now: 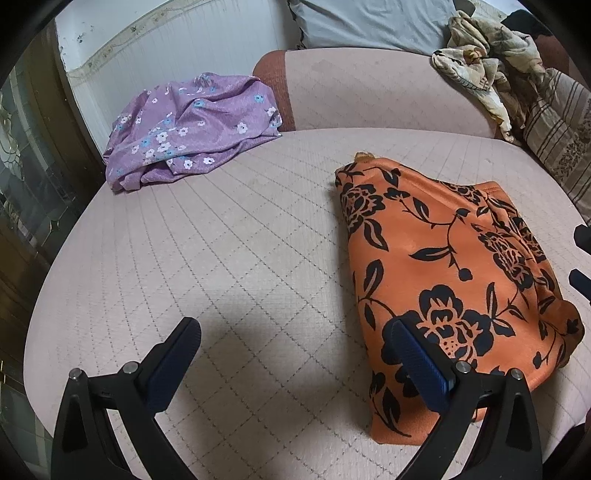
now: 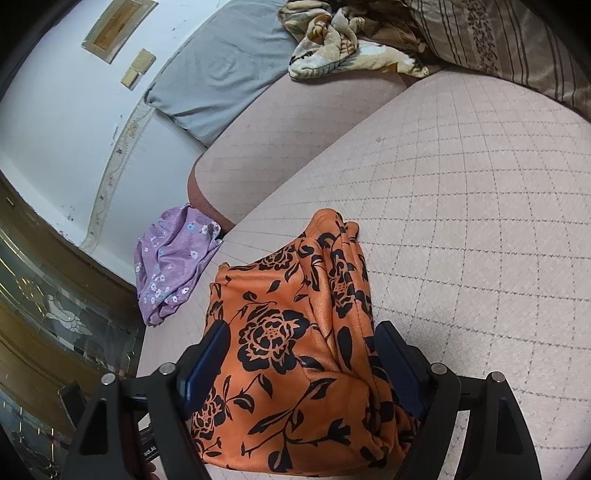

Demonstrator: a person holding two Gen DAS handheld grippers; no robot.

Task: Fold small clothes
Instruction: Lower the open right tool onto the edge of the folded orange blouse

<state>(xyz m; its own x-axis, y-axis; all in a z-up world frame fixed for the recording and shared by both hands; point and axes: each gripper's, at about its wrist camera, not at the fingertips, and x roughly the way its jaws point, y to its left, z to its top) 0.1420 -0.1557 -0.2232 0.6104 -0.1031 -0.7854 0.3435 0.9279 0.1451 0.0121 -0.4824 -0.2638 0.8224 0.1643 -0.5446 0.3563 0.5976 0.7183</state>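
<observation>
An orange garment with black flowers (image 1: 454, 273) lies folded on the pink quilted cushion (image 1: 240, 240). My left gripper (image 1: 291, 332) is open and empty, its right finger (image 1: 417, 362) over the garment's near left edge. In the right wrist view the same orange garment (image 2: 291, 354) lies between the open jaws of my right gripper (image 2: 303, 343), which straddle it without pinching. A crumpled purple flowered garment (image 1: 188, 129) lies at the cushion's far left, also seen in the right wrist view (image 2: 173, 262). The tips of the right gripper (image 1: 581, 258) show at the left view's right edge.
A backrest bolster (image 1: 369, 88) runs behind the cushion, with a grey pillow (image 1: 369, 22) above it. A beige floral blanket (image 1: 480, 62) and a striped pillow (image 1: 561, 133) sit at the far right. A glass-fronted wooden cabinet (image 2: 55, 314) stands left of the cushion edge.
</observation>
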